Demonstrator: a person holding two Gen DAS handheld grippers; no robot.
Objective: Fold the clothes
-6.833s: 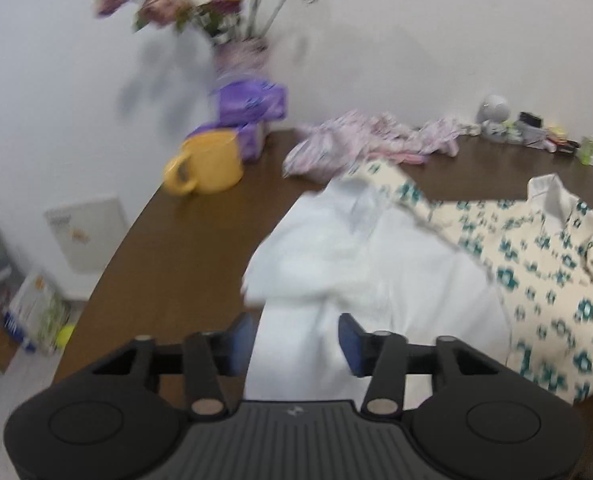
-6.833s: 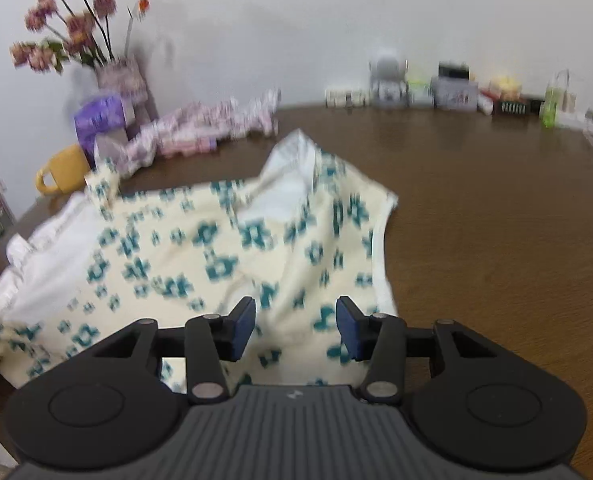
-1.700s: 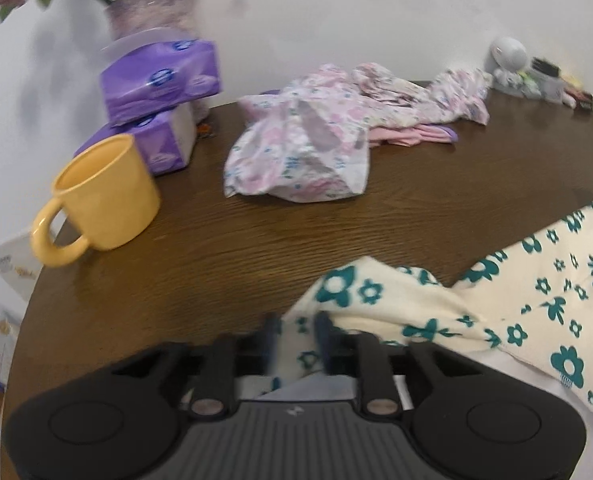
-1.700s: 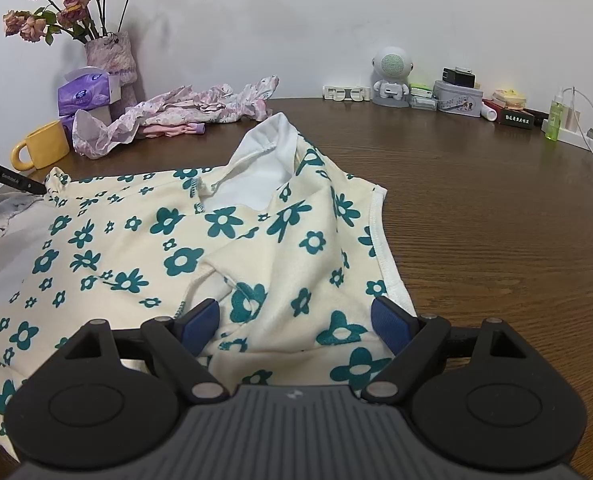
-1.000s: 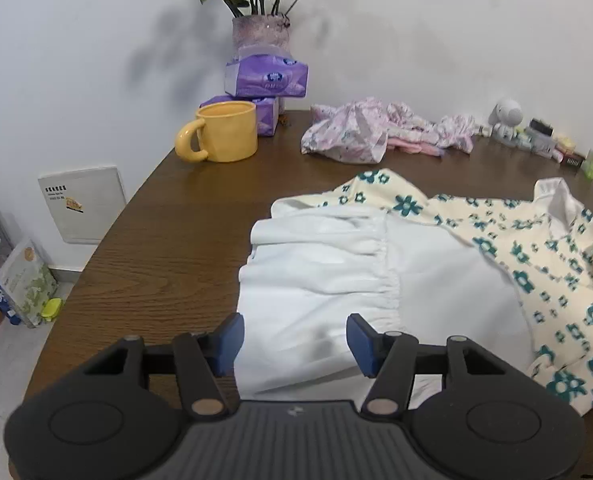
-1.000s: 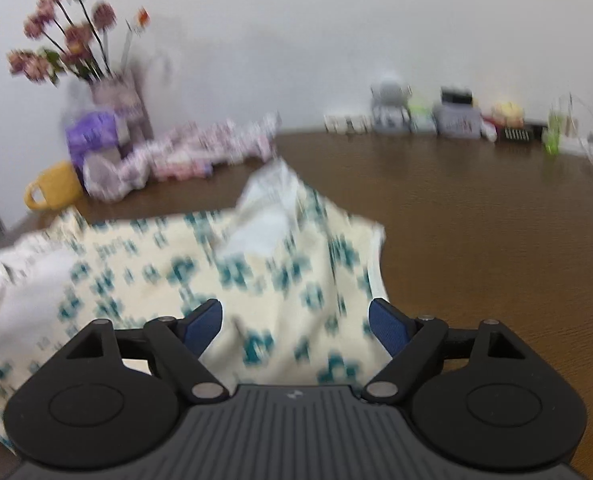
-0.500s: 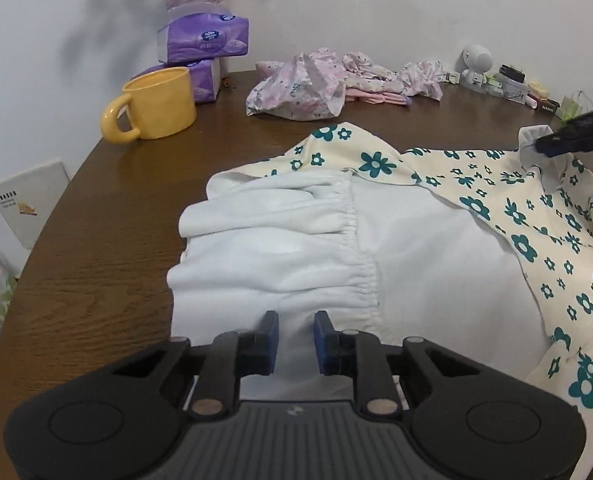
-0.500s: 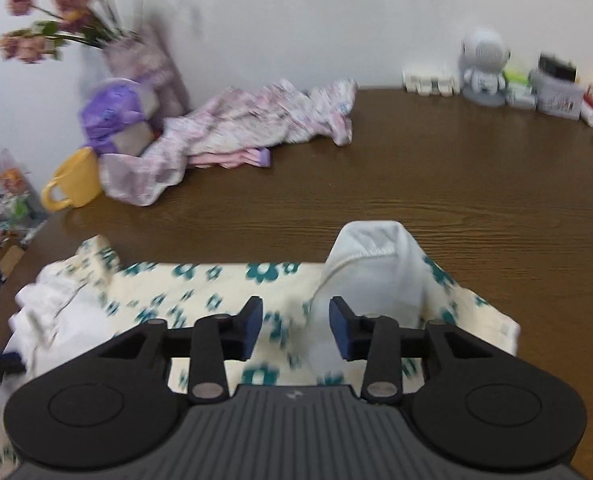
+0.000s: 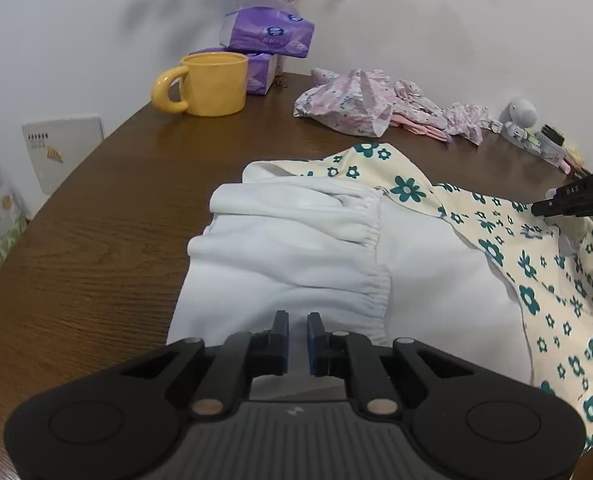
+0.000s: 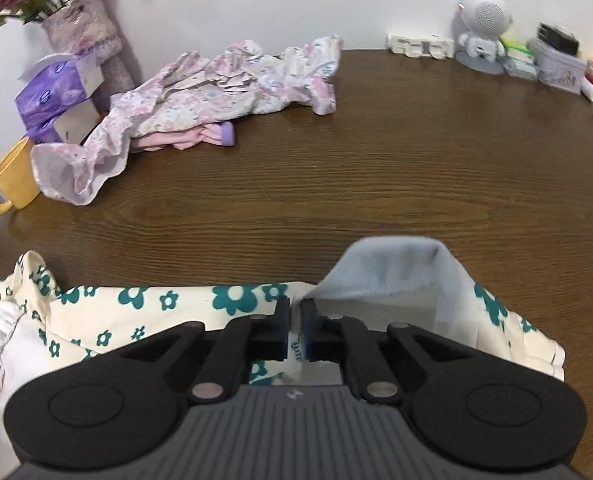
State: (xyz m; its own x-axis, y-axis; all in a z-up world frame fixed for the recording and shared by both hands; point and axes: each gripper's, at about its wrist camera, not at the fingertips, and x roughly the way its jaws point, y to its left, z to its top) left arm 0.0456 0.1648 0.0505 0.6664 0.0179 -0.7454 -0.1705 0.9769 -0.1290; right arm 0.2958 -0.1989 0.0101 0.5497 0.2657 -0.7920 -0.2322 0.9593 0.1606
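A cream garment with teal flowers [image 9: 536,272] lies on the brown table [image 9: 96,240]; its white ruffled part [image 9: 296,248] is spread toward the left. My left gripper [image 9: 297,320] is shut on the near edge of the white part. My right gripper [image 10: 295,312] is shut on the garment's top edge next to its white collar [image 10: 396,268]. The flowered cloth [image 10: 136,308] stretches left from it. The right gripper's finger also shows in the left wrist view [image 9: 572,200].
A yellow mug [image 9: 208,84] and purple tissue packs [image 9: 268,36] stand at the back left by a vase [image 10: 92,28]. A crumpled pink garment [image 10: 216,80] lies behind. Small items [image 10: 536,56] and a white figurine [image 10: 482,28] line the far right edge.
My right gripper has closed on the garment by the collar. My left gripper stays pinched on the white part, now slightly closer to it.
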